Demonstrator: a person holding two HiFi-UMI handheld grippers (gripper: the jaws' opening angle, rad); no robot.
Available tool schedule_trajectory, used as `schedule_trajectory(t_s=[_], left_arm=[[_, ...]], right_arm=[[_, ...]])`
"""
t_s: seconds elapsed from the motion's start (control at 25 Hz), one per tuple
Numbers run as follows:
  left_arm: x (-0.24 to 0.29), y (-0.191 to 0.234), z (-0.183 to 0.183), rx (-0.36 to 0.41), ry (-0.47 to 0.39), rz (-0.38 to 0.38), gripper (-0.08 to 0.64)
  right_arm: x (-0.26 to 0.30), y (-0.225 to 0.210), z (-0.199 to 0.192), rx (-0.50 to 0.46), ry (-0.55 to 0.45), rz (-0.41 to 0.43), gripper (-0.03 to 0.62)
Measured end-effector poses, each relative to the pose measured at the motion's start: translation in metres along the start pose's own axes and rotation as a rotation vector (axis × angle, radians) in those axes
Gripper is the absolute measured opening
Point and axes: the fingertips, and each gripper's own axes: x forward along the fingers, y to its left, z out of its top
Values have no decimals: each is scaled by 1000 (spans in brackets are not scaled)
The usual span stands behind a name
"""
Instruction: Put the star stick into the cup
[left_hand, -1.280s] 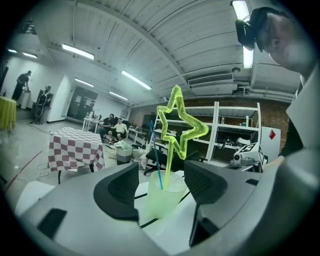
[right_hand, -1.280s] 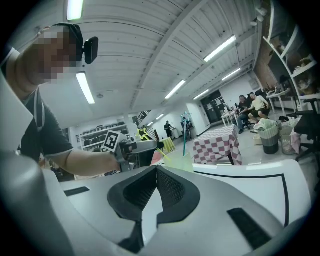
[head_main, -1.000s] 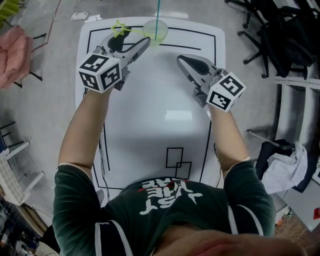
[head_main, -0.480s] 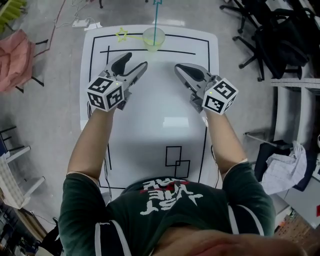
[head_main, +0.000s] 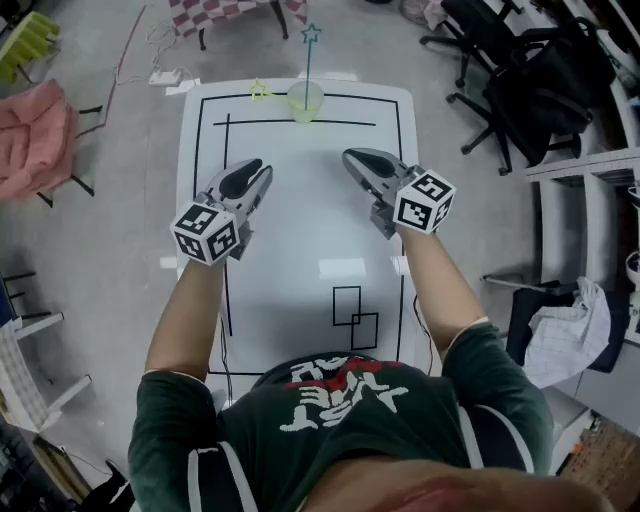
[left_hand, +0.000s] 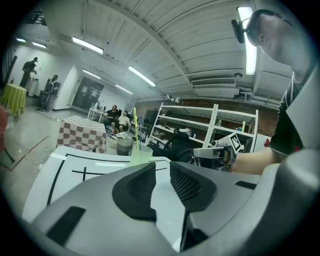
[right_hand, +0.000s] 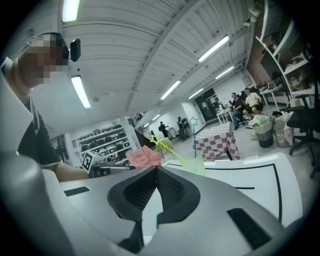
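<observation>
Yellow star stick: thin rod with an outline star at the tip, leaning leftward out of the cup at the far end of the surface. Teal star stick: upright in the same cup. Probably light, springy and easily bent; best pinched mid-rod, not by the star. Cup pale green, translucent, likely tippy. Left gripper: narrow gap, just been closing, nothing between. Right gripper: closed, empty.
</observation>
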Motion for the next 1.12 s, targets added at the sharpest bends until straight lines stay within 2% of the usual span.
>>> schedule_trajectory(t_s=[0.28, 0.8, 1.12], left_arm=[[-63, -23, 15, -6, -38, 7, 11], [-202, -56, 45, -37, -132, 15, 9], [-285, -85, 54, -51, -144, -53, 9]], right_arm=[[-13, 33, 12, 5, 3, -38, 34], [-29, 136, 47, -77, 24, -85, 34], [-40, 223, 55, -106, -6, -125, 34]])
